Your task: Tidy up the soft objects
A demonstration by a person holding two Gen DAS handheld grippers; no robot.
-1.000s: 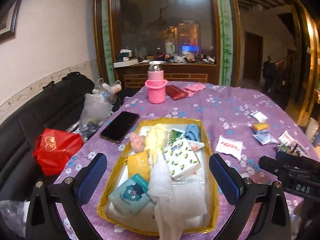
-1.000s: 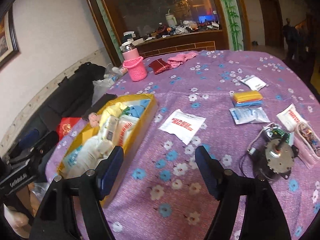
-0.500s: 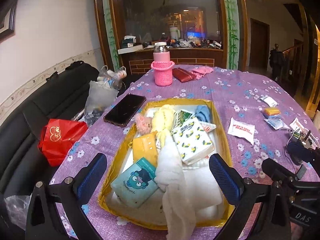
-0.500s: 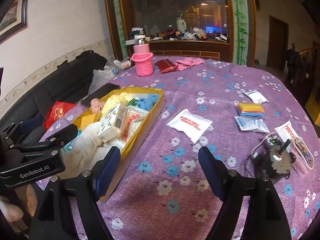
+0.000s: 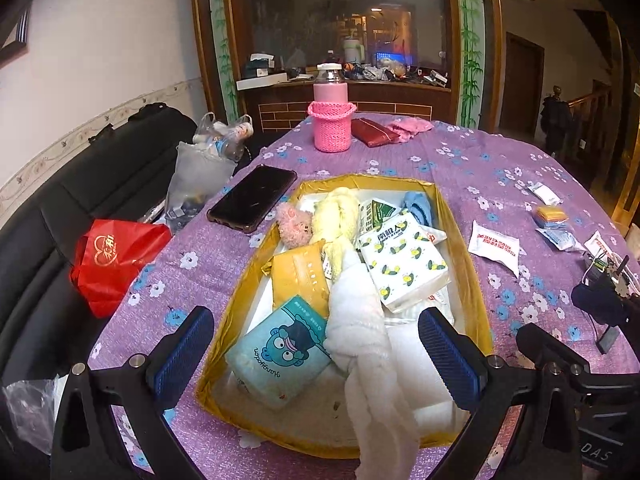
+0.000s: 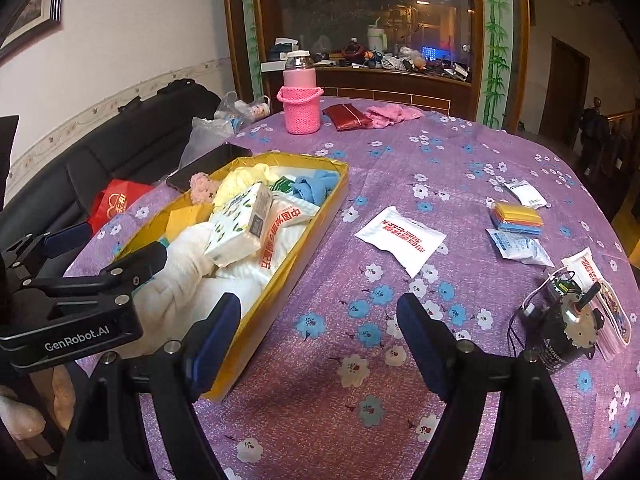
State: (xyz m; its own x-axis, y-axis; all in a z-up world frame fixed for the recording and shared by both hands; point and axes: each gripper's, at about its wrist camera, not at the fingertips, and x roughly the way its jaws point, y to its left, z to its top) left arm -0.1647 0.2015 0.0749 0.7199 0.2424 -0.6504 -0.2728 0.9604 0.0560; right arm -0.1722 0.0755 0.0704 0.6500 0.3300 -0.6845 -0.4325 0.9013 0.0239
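Fingers [image 5: 182, 354] of both grippers stand wide apart, holding nothing, left over the tray [image 5: 464, 240].

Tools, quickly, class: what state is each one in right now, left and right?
Left tool: open, holding nothing, above the white towel in the yellow box.
Right tool: open, empty, over the purple tablecloth.

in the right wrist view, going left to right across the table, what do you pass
yellow tray → white packet with red print → yellow and blue stack → small motor
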